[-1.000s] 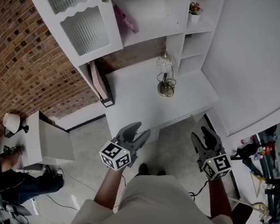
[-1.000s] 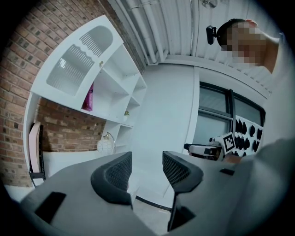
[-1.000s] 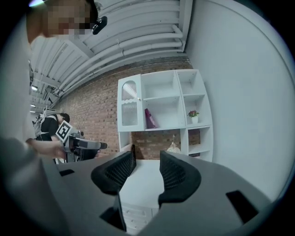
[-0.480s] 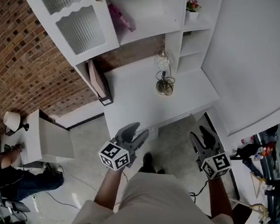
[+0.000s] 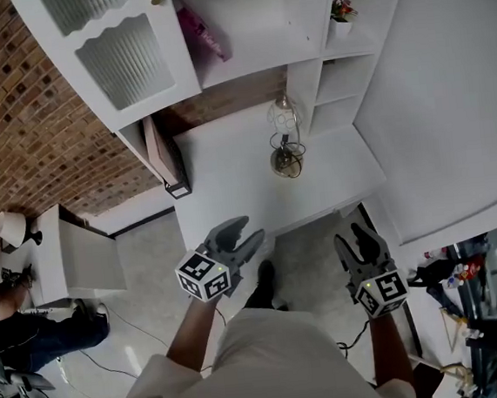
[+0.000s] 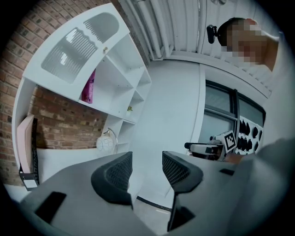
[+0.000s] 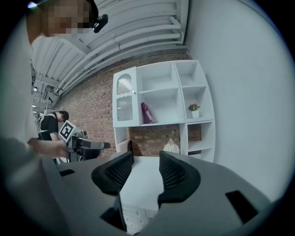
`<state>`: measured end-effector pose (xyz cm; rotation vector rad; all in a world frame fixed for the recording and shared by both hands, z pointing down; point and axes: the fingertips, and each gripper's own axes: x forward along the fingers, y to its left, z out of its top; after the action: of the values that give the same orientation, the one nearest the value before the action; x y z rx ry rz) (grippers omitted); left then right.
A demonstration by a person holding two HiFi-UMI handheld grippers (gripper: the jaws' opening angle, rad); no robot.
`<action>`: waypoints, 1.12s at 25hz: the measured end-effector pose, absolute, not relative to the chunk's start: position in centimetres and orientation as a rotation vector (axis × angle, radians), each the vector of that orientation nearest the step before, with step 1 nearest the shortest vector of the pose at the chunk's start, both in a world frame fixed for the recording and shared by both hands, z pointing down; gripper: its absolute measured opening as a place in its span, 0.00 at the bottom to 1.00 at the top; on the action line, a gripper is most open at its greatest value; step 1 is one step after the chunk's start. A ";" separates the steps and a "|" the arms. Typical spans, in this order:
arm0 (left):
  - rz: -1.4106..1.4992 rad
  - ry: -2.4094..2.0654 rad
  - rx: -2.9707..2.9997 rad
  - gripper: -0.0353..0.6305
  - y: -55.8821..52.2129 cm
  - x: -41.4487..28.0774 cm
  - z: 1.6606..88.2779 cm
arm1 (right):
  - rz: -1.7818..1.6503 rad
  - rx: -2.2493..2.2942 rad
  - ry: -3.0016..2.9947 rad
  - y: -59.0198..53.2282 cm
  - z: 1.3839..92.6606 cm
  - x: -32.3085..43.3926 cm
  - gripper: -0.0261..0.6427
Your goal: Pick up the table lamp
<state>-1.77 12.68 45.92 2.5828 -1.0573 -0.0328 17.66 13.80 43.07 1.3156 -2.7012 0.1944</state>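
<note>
Lamp base (image 5: 286,165) shows only in head view.

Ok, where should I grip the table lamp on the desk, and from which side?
Probably the thin metal stem of the table lamp, rising from its round base beside the globe: it looks slim enough for the jaws. Come over the open front edge of the desk; shelving stands behind and to the right.
</note>
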 end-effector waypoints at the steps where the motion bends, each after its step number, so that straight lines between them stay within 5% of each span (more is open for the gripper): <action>1: -0.033 -1.051 2.587 0.36 11.7 -1.8 46.0 | 0.192 1.316 -2.698 13.0 43.1 17.5 0.33; 28: 0.047 -0.869 2.620 0.36 -9.1 -3.5 49.7 | 0.213 1.357 -2.617 -6.6 44.5 13.3 0.33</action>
<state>-3.45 -9.07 49.65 2.6201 -0.8689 0.0470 13.34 -6.61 44.51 1.3574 -2.6171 0.2126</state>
